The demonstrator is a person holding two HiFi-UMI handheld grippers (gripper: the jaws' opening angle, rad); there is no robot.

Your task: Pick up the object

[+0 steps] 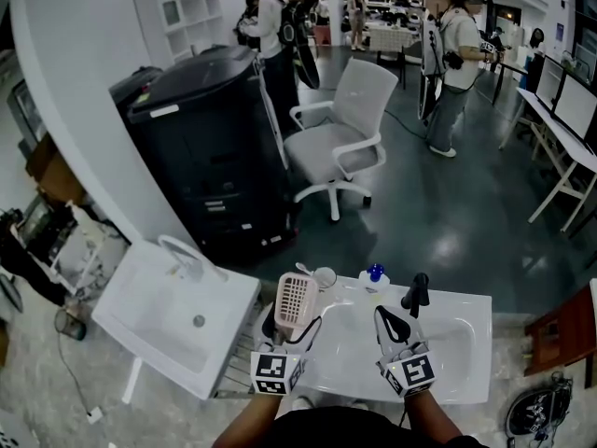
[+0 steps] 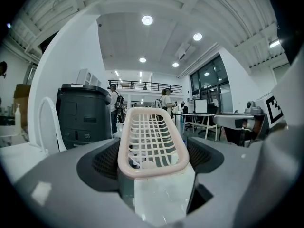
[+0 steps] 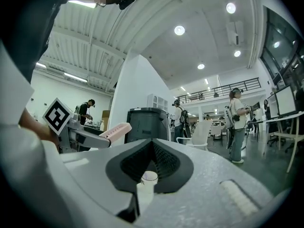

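This is a big open-plan office hall used as a test lab. Overhead runs a high ribbed ceiling with round recessed lights (image 2: 147,20), and a railed mezzanine (image 3: 228,87) crosses the far end beside a tall glass wall (image 2: 209,84). Far right, desks (image 1: 560,147) carry monitors (image 1: 574,101). A white swivel chair (image 1: 340,143) stands on the glossy dark floor next to a big dark office machine (image 1: 201,147). Two loose white sinks (image 1: 466,343) (image 1: 159,297) sit on stands nearby, and people wearing backpack rigs (image 1: 457,54) move about.
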